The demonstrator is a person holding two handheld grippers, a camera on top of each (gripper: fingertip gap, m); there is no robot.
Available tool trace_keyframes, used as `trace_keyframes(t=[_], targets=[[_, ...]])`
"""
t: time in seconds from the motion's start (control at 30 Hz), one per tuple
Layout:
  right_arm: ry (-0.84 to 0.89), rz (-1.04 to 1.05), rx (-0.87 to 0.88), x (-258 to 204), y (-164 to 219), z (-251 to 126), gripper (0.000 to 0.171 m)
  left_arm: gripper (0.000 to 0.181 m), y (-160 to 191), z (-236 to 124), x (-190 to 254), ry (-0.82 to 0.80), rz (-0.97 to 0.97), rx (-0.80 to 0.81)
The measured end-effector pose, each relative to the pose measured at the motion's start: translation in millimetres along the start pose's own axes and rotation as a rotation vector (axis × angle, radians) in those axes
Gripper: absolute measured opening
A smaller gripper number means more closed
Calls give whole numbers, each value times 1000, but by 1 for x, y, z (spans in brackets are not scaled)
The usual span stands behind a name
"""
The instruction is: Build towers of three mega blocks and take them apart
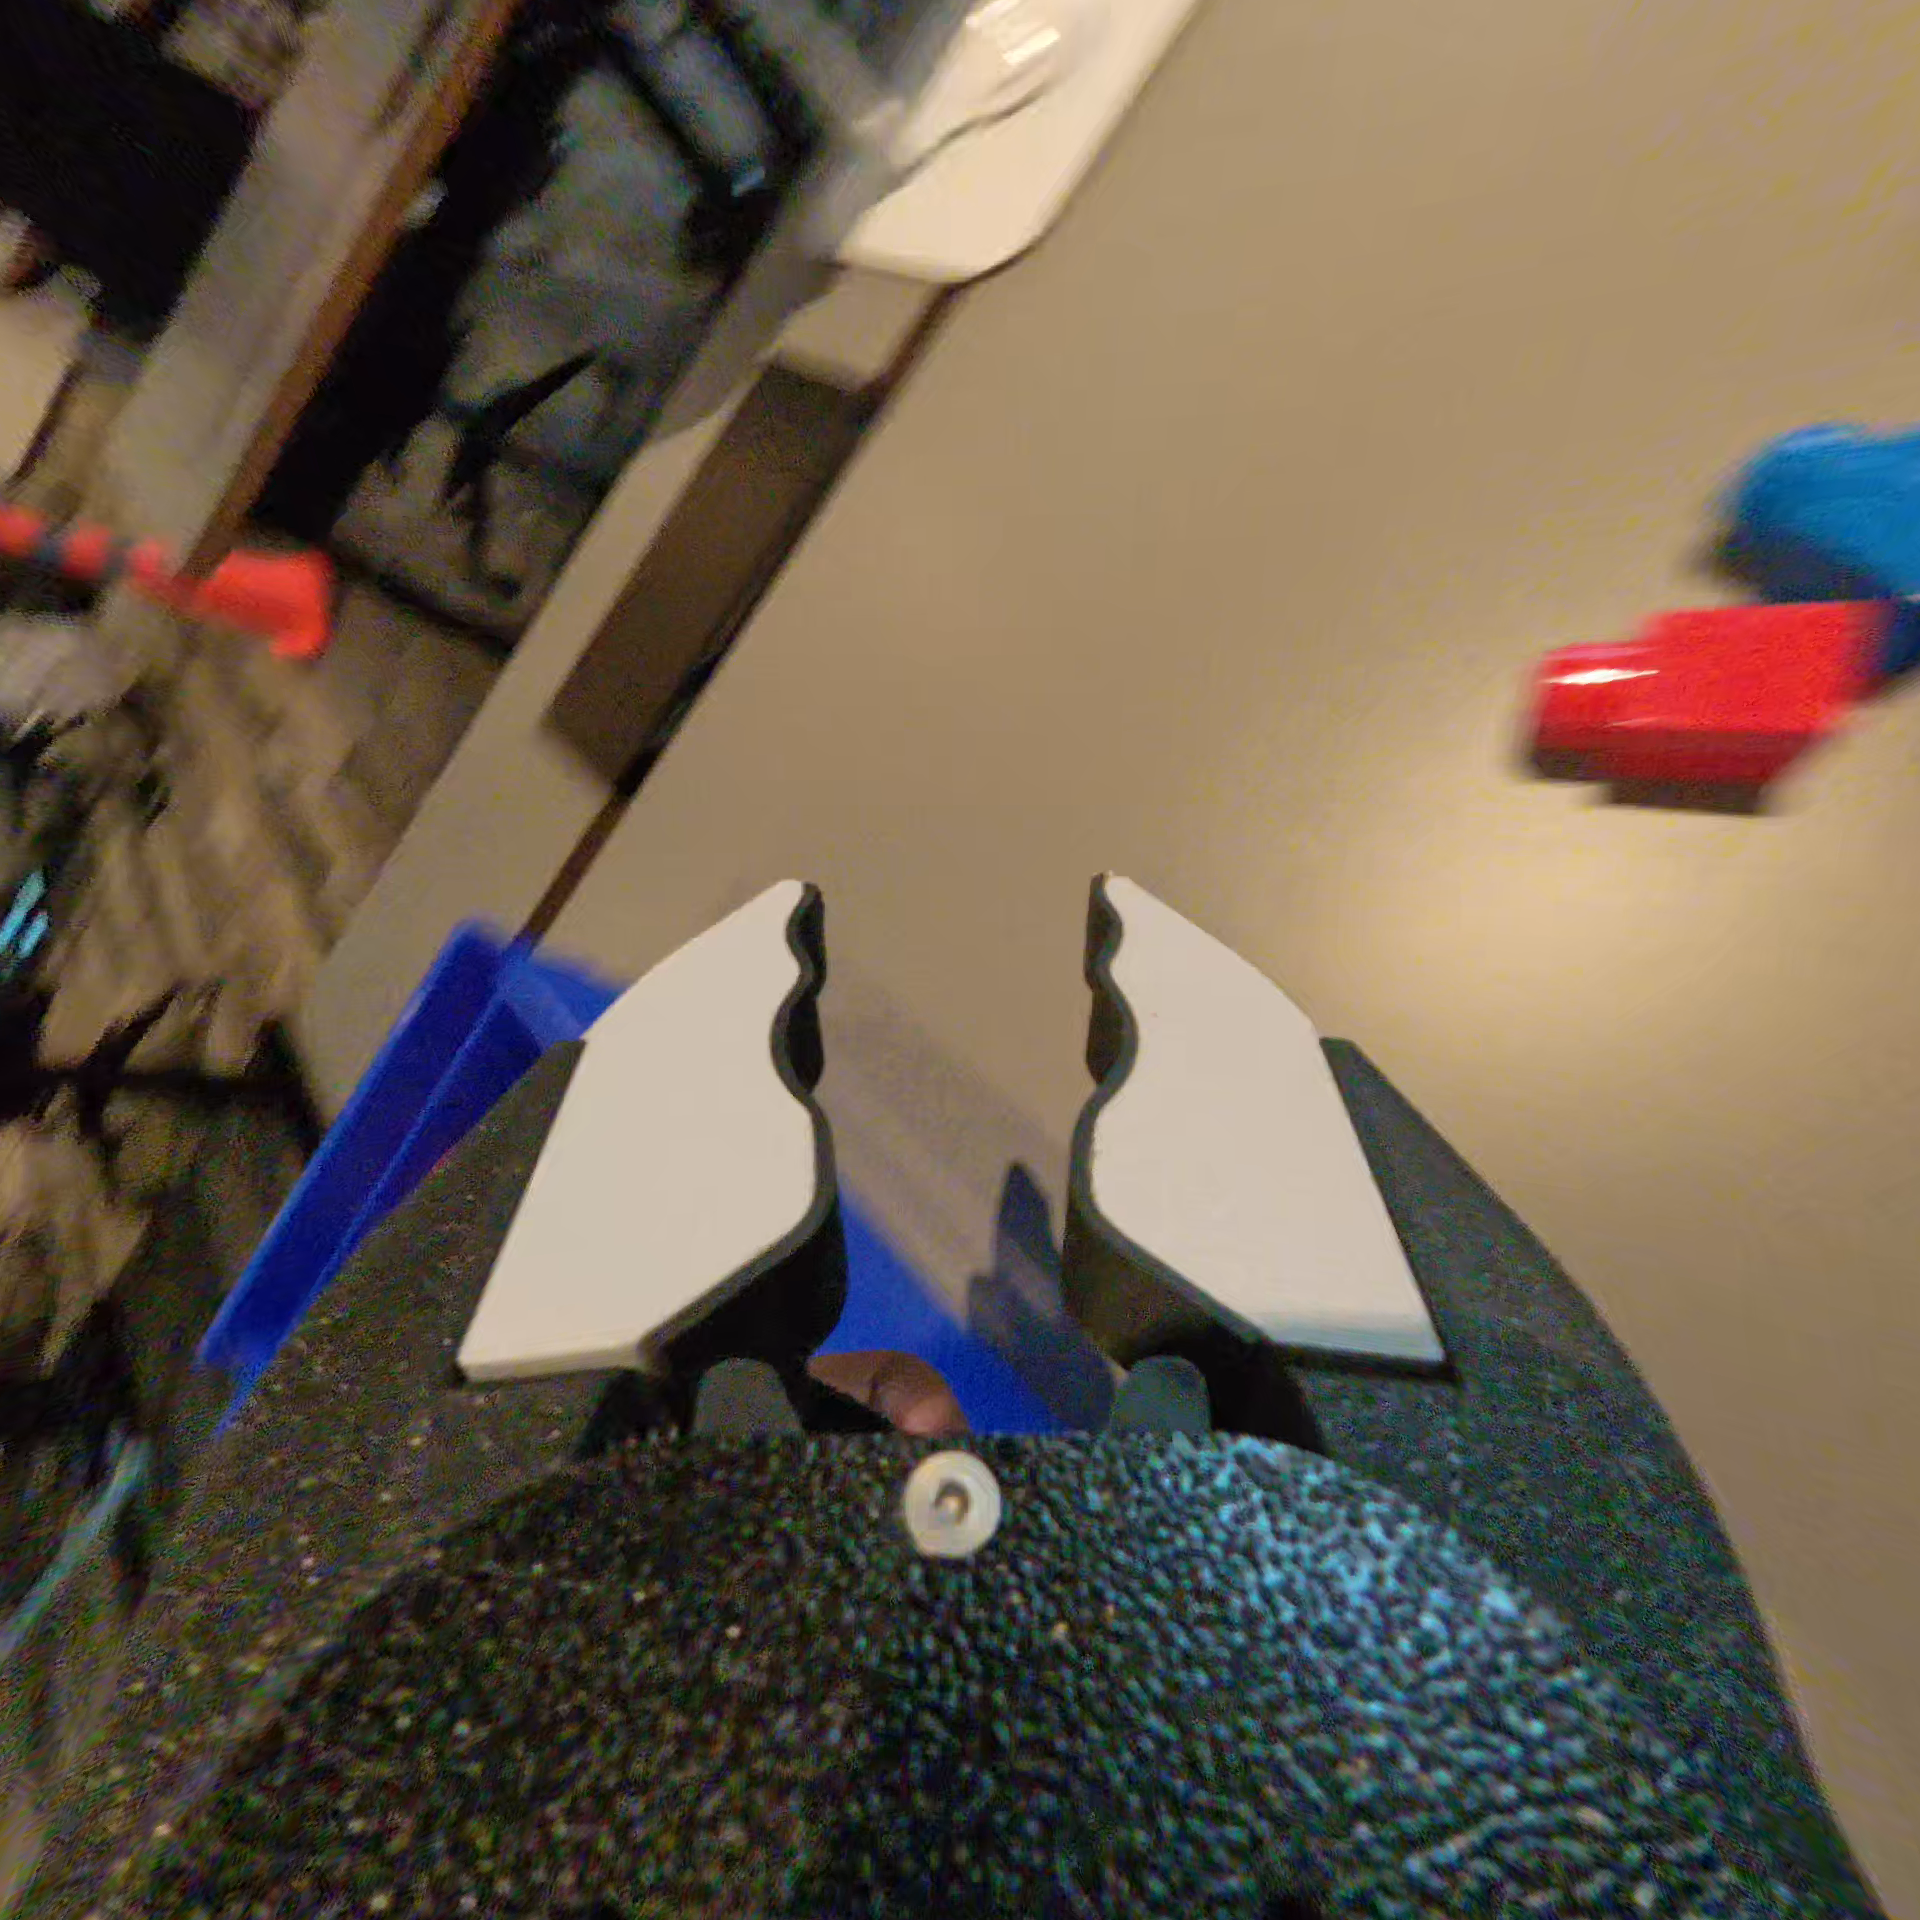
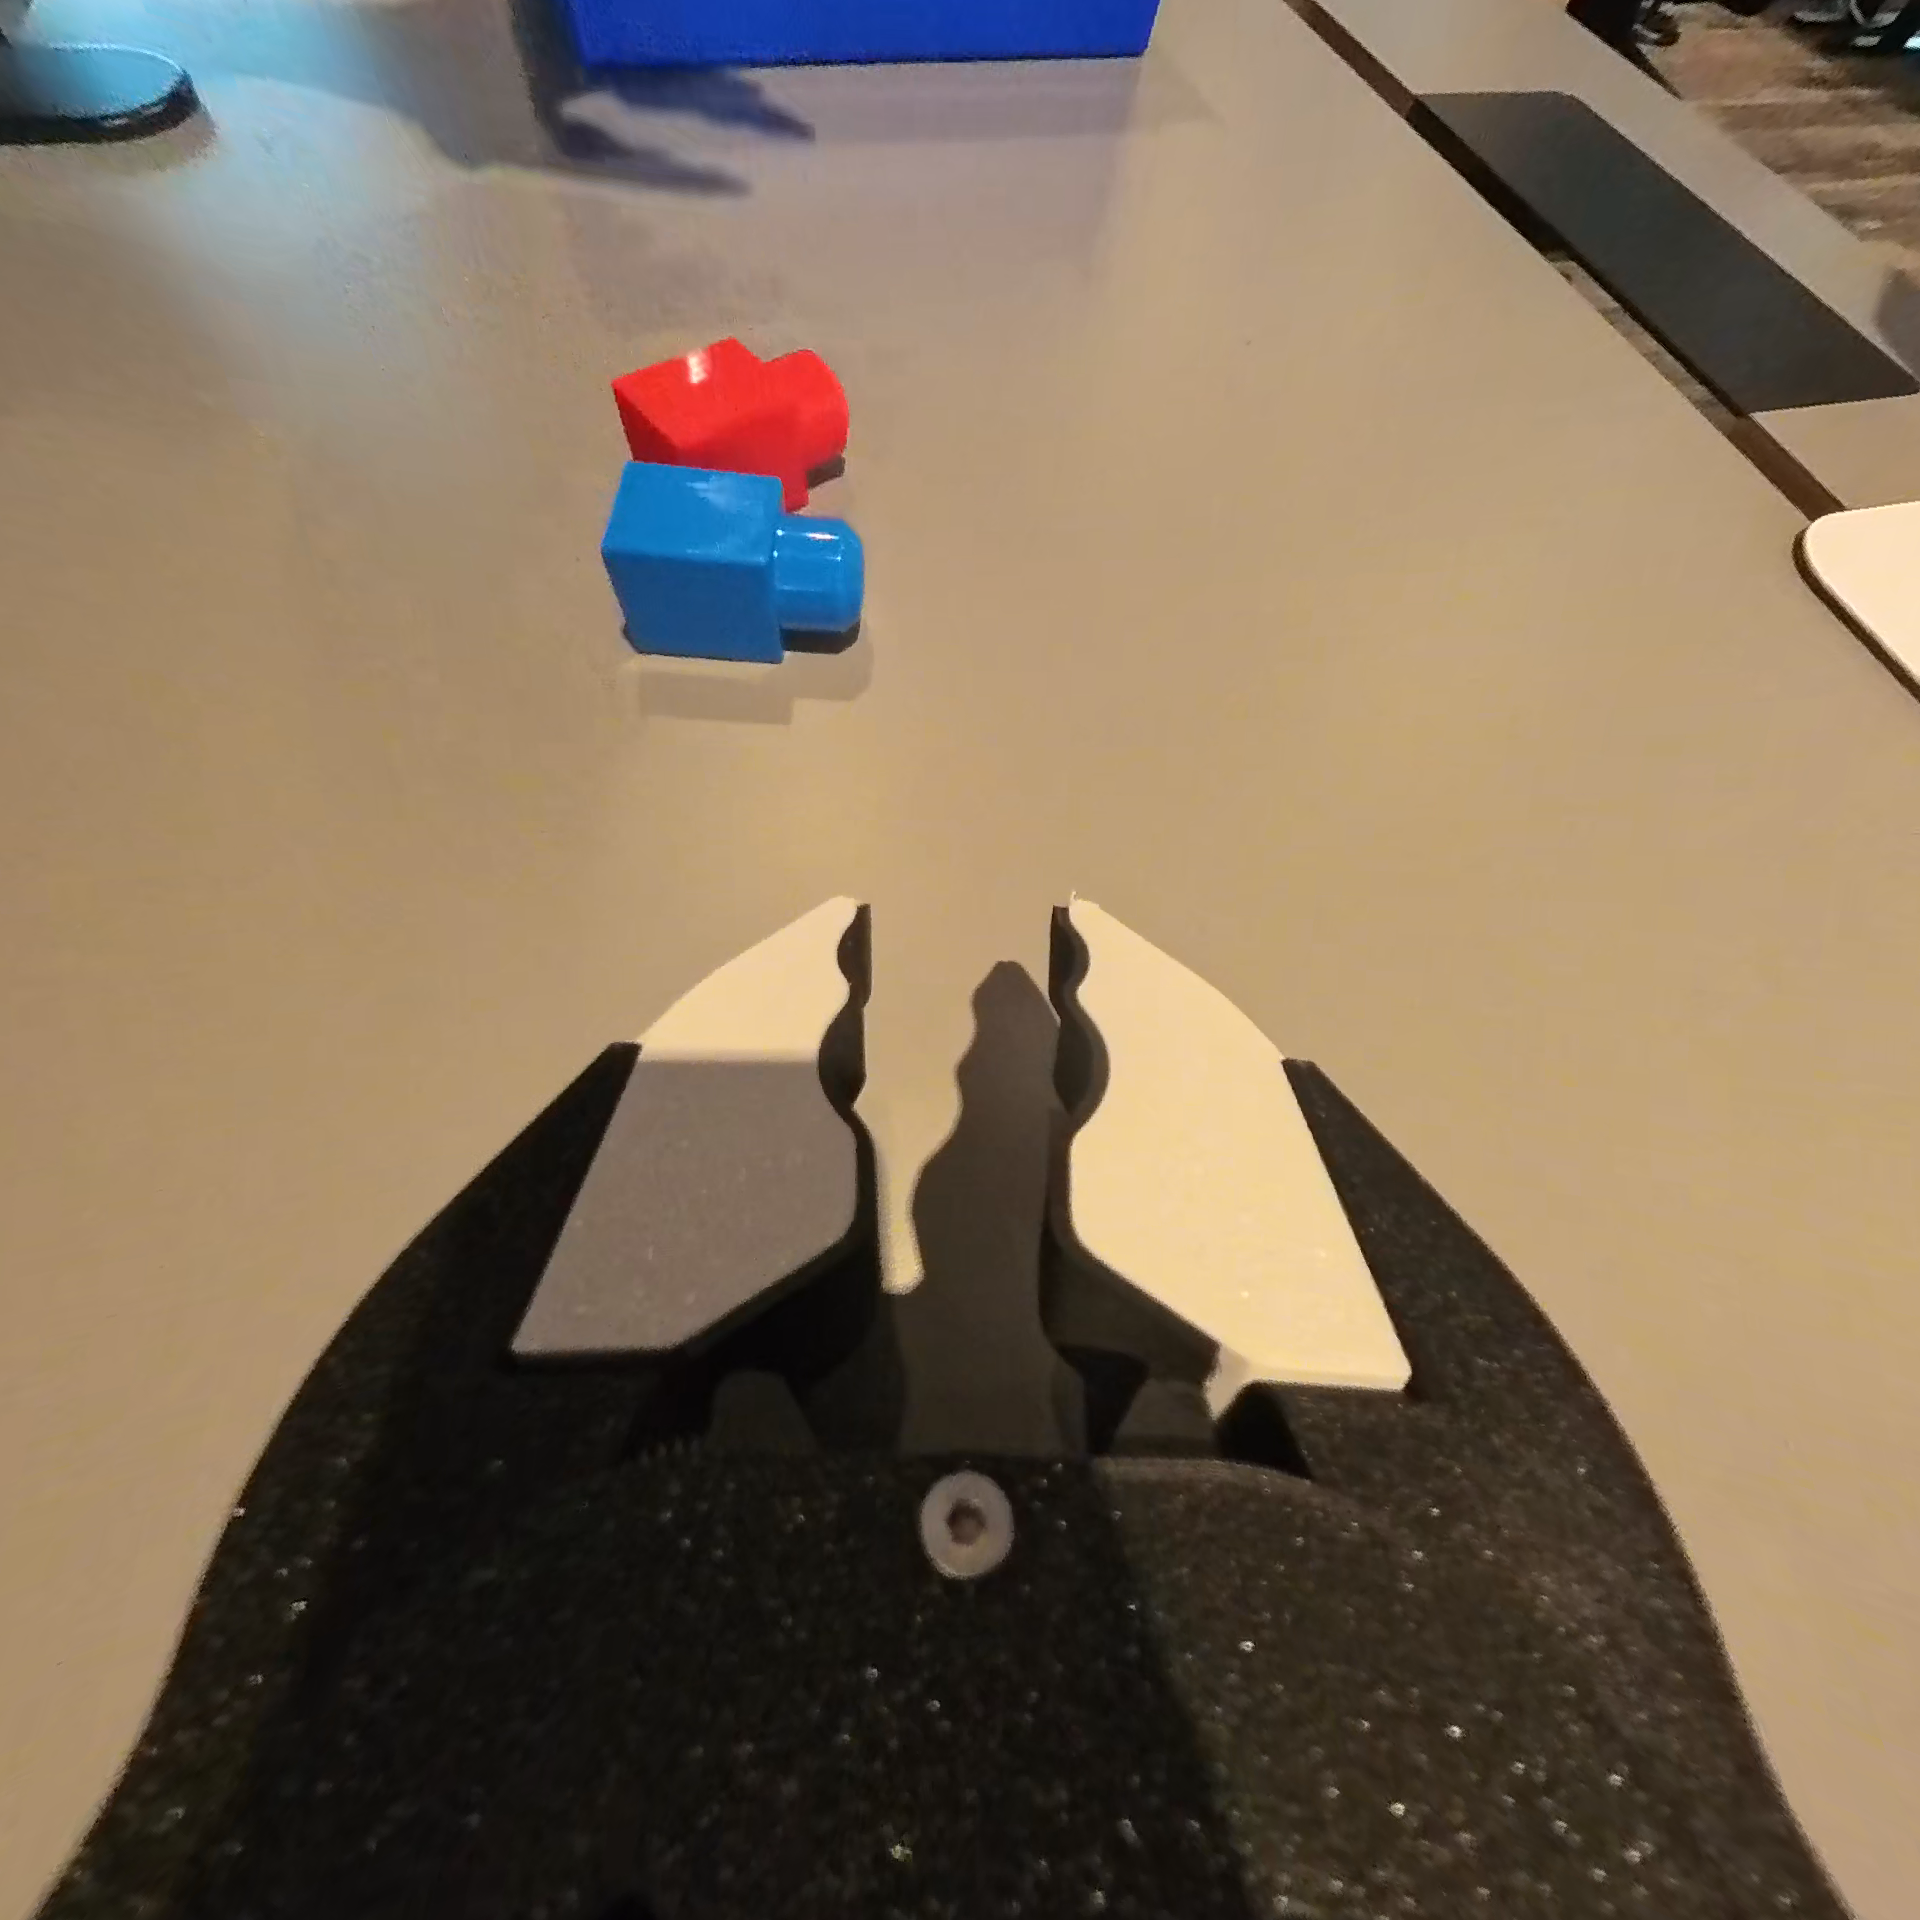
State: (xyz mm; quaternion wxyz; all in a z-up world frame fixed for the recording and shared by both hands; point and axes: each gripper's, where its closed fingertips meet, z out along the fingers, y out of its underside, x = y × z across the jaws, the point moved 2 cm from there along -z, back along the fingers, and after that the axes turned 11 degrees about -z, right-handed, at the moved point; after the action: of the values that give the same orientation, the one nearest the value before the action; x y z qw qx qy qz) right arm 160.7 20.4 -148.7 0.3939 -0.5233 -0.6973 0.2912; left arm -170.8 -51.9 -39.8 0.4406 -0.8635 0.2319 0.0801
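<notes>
A blue block and a red block lie on their sides, touching, on the beige table. My right gripper is open and empty, low over the table, well short of the blue block. In the blurred left wrist view the red block and the blue block show at the far right. My left gripper is open and empty, tilted, above a blue bin at the table's edge.
The blue bin stands at the table's far side in the right wrist view. A white flat object lies at the right edge. A dark round base sits far left. Beyond the table is floor and furniture. There is about 35 cm between the tips of the two grippers. The white flat object lies around 35 cm away from my right fingertips. Look for it in the left wrist view too.
</notes>
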Motion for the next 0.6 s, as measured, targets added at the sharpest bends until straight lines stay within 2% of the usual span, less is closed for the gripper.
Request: trace_keyframes(t=[0.13,0.23,0.3,0.4,0.6], targets=[[1,-1,-2,0,0,0,33,48,69,-16,-131,-354,-203,-165],[4,4,-2,1,0,0,33,47,135,-20,-197,-561,-134,-394],[5,13,4,2,0,0,32,44,165,-12,-215,-583,-17,-515],[0,38,21,4,0,-2,32,41,192,4,-223,-569,120,-632],[-24,97,62,8,-2,-5,32,24,205,29,-235,-610,236,-721]])
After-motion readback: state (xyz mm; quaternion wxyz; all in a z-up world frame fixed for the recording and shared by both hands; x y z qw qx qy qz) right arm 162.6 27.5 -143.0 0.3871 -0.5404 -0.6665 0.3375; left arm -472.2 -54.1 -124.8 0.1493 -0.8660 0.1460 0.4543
